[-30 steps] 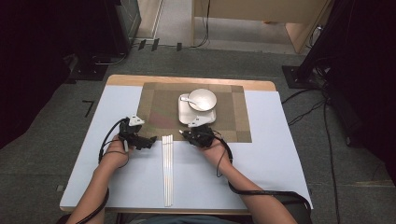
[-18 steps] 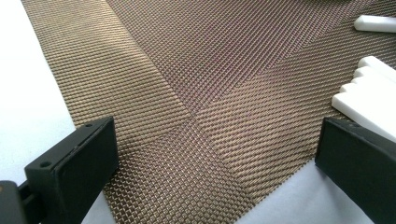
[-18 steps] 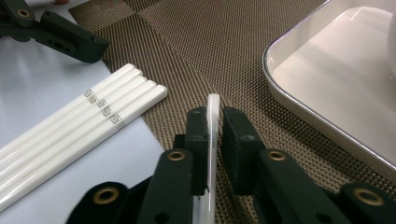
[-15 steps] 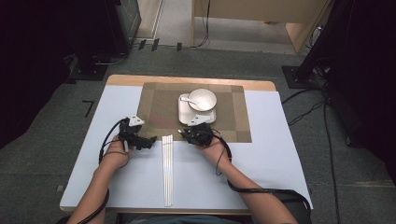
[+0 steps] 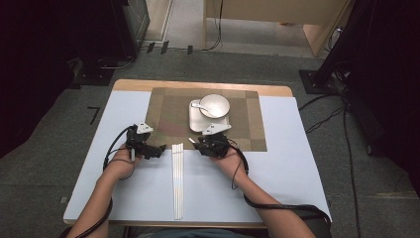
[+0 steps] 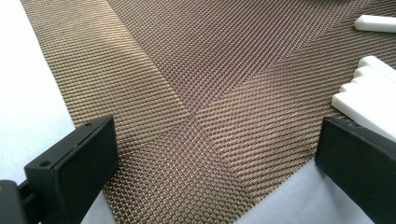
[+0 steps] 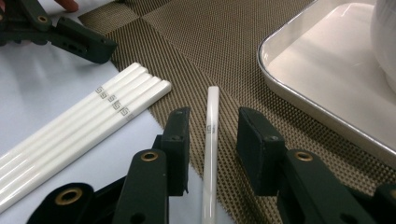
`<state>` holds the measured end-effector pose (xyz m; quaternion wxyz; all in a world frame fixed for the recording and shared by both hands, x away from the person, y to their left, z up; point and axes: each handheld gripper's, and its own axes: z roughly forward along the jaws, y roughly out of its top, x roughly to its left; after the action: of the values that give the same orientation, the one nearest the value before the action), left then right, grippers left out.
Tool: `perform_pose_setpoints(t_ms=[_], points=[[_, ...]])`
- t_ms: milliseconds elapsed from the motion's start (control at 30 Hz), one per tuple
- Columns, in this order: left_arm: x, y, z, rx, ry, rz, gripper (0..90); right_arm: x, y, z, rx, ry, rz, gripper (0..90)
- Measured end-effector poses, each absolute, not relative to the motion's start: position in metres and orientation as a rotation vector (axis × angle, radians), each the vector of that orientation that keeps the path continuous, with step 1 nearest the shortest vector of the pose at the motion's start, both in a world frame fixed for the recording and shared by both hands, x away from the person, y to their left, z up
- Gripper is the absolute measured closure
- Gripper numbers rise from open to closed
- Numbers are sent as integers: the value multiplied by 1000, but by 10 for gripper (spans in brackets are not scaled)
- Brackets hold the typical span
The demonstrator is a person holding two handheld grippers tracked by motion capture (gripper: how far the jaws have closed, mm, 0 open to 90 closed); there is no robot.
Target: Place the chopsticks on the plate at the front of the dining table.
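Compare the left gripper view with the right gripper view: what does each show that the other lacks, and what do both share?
Left gripper view alone: its own claw, jaws wide apart over the mat with nothing between them. Right gripper view alone: a single chopstick lying free between the right claw, whose jaws have just been opening, and a white tray. Both show the woven brown mat and the row of white chopsticks.
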<state>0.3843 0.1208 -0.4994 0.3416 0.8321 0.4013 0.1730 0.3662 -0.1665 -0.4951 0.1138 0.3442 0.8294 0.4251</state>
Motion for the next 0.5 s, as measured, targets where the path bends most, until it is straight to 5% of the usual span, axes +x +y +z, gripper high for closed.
perform_pose_setpoints(t_ms=[500], points=[[386,121,-499,2170,1035,441,0,355,-176,-494,1052,2415,1250,617]])
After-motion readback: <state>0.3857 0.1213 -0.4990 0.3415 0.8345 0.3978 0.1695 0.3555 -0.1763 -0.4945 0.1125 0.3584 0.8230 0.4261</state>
